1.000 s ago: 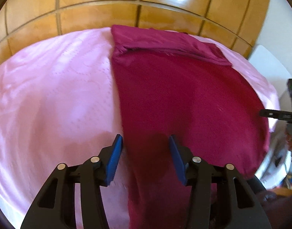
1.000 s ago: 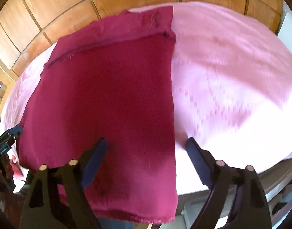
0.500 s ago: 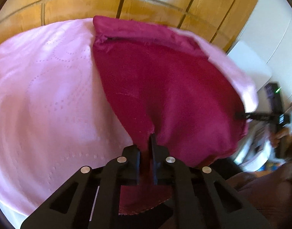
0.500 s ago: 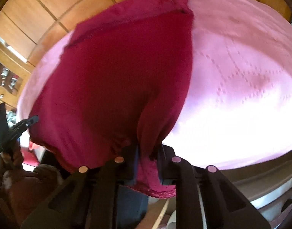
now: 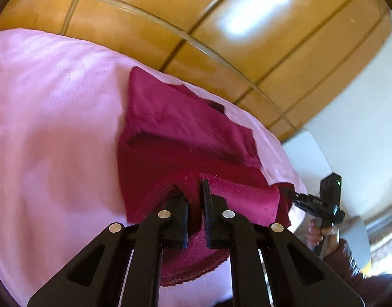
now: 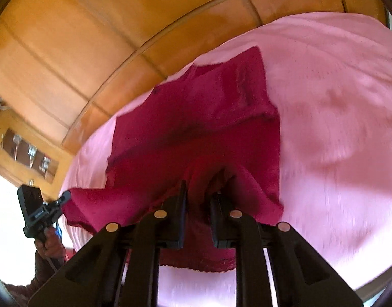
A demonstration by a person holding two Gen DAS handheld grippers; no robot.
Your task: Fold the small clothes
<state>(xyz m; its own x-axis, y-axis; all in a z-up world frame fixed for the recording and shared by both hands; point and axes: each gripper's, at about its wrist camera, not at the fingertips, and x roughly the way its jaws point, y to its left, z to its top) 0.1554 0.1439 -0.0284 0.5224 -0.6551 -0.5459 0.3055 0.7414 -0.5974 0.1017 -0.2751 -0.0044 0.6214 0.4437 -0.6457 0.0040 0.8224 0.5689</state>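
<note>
- since a second ago both my grippers, left gripper and right gripper, have clamped onto the cloth's near hem, lifting it off the pink sheet.
- uneven pulling could skew the fold.
- a thin pinch may slip free.

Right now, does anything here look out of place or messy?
Nothing stands out. The red cloth lies on the pink cover, its far end folded over. The left gripper and right gripper each pinch a near corner and lift it, so the bunching there is expected.
</note>
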